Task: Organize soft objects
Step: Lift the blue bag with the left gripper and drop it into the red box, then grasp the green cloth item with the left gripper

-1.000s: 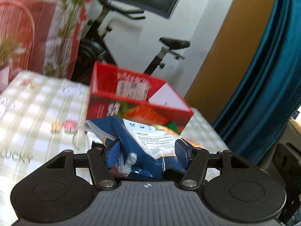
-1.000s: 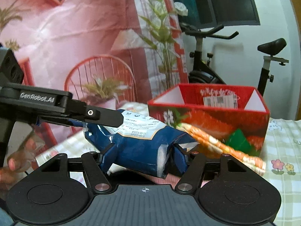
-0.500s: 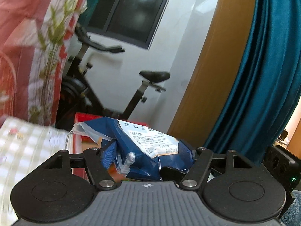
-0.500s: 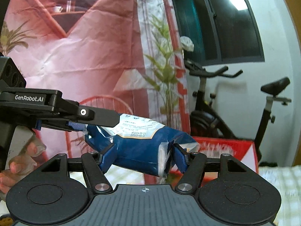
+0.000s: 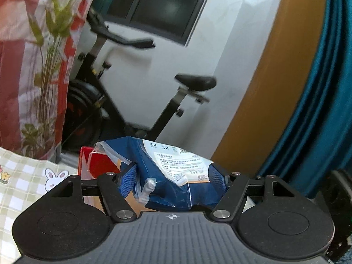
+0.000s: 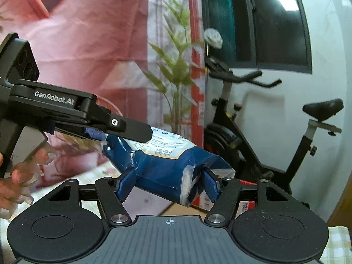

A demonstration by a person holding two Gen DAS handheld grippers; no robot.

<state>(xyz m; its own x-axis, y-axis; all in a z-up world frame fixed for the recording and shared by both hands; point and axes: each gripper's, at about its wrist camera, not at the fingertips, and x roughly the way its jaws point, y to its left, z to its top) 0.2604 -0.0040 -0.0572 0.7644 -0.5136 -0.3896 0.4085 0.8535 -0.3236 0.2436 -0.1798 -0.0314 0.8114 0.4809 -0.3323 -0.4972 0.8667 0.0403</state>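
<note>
Blue packet (image 5: 167, 176) hangs level, pinched endwise by both grippers' fingers (image 6: 126, 181).

Checked green-and-white tablecloth (image 5: 19, 176) with bunny and flower prints, low left of the left tongs, red box (image 5: 96, 167) standing on it

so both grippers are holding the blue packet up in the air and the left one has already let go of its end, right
Not quite: the left gripper has not let go. In the left wrist view its blue pads press into both sides of the blue packet, and the right wrist view shows it clamped on the packet's far end. The rest holds: the right gripper grips the near end, and the packet hangs in the air above the red box.
</note>
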